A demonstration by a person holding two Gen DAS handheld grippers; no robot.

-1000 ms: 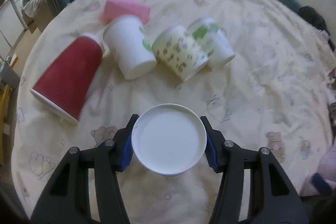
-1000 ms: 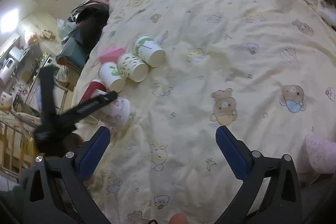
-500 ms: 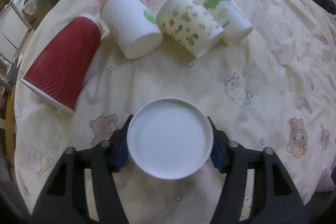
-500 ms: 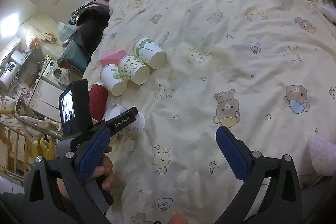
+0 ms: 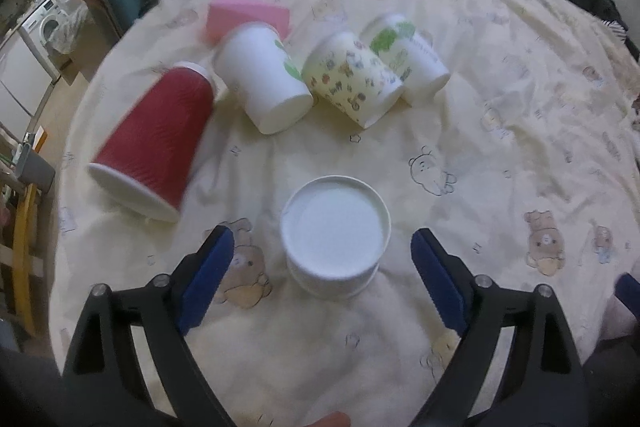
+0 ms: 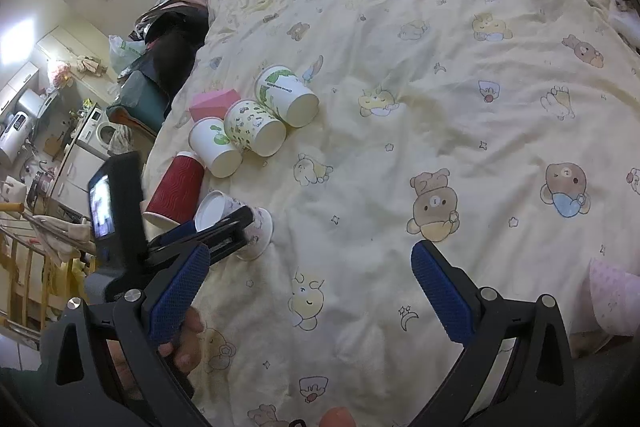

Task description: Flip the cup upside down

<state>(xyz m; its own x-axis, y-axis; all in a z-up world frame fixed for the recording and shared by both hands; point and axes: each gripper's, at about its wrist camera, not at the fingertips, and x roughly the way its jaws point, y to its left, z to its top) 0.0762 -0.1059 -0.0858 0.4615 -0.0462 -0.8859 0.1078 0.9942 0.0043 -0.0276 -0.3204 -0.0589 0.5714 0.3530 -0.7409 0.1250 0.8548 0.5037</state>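
Note:
A white paper cup stands upside down on the bed, its flat base facing up. My left gripper is open around it, blue pads apart and clear of its sides. The same cup shows in the right wrist view, partly hidden by the left gripper's fingers. My right gripper is open and empty above the bedspread, to the right of the cup.
A red cup, a white cup, a patterned cup and a green-print cup lie on their sides beyond it. A pink box sits behind them. The bed edge drops off at left.
My left gripper has opened and let go of the white cup, which now stands upside down on the bed. The gripper has drawn back a little.

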